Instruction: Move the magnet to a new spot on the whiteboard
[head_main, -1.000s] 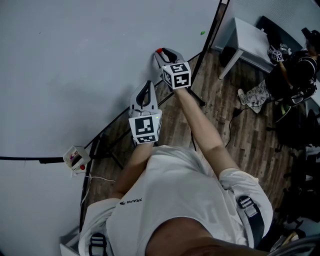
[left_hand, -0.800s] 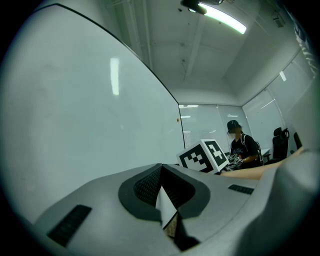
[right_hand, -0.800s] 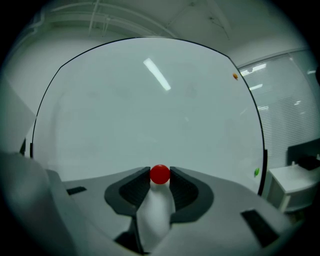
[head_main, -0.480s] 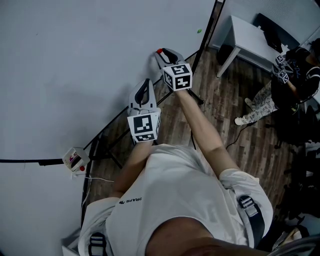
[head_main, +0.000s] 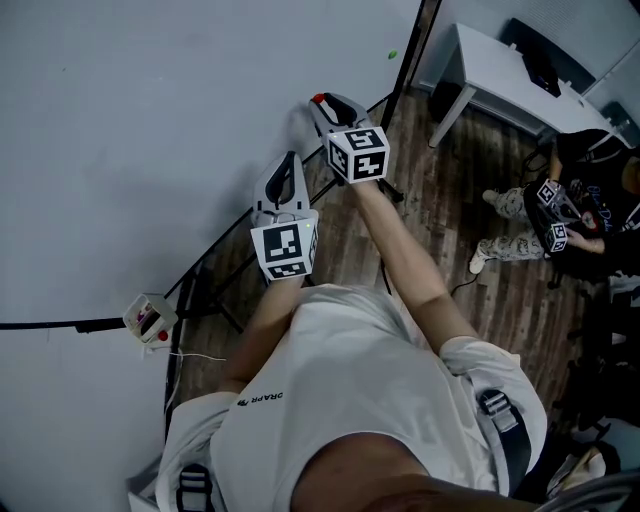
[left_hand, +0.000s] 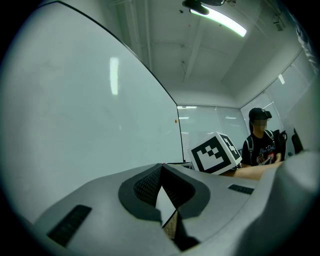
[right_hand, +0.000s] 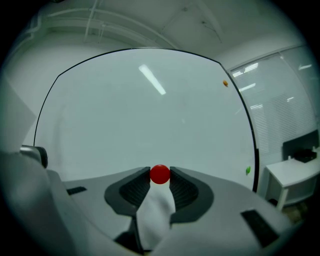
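The small red round magnet (head_main: 319, 99) (right_hand: 160, 174) sits between the tips of my right gripper (head_main: 323, 104) (right_hand: 160, 176), which is shut on it. It is held at the whiteboard (head_main: 150, 120) (right_hand: 150, 115), low and toward the board's right side; I cannot tell whether it touches the surface. My left gripper (head_main: 291, 160) (left_hand: 161, 166) hovers below and left of the right one, close to the board's lower edge, its tips together and nothing in them. The right gripper's marker cube (left_hand: 216, 153) shows in the left gripper view.
A green magnet (head_main: 391, 54) (right_hand: 247, 170) and an orange magnet (right_hand: 225, 83) stick near the board's right edge. A small box (head_main: 148, 316) hangs on the board's lower rail. A white table (head_main: 510, 75) and another person (head_main: 590, 210) are at the right, on wood flooring.
Both grippers keep their places and the magnet stays in the right one. The person at the right has moved down and closer along the floor.
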